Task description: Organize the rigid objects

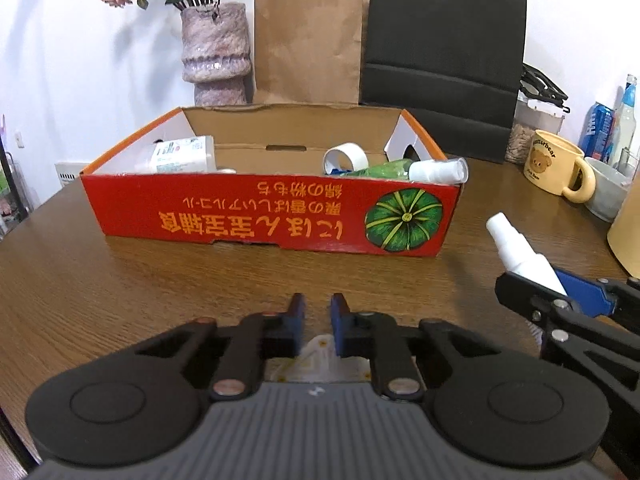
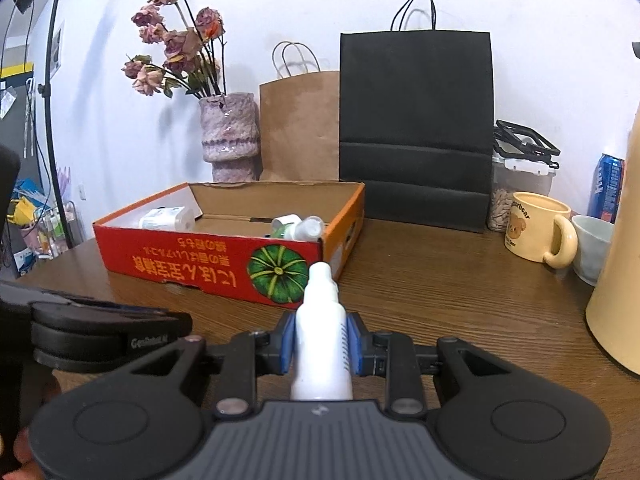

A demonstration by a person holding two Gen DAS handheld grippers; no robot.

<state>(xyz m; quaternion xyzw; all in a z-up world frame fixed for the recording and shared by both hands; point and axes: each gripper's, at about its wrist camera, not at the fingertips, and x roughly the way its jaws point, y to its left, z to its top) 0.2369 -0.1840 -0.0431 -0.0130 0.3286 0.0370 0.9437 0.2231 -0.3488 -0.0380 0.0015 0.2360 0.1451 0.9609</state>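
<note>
A red cardboard box [image 1: 272, 216] printed with a green pumpkin stands open on the brown table [image 1: 120, 280]. A white labelled container [image 1: 180, 156], a tape roll [image 1: 346, 158] and a green bottle with a white cap [image 1: 400, 170] lie inside it. In front of the box my left gripper [image 1: 318, 300] is shut, its blue pads pinching the tip of a white dotted packet [image 1: 318, 360] that is mostly hidden beneath it. My right gripper [image 2: 320, 318] is shut on a white spray bottle [image 2: 320, 304], nozzle towards the box [image 2: 200, 264]. From the left wrist view this bottle [image 1: 516, 248] is at the right.
Behind the box stand a pink vase of dried flowers [image 1: 216, 52], a brown paper bag [image 1: 308, 44] and a black paper bag [image 1: 444, 60]. At the right are a yellow bear mug [image 2: 536, 232], a white cup [image 2: 592, 244], a blue can [image 2: 608, 188] and a tall cream vessel [image 2: 620, 280].
</note>
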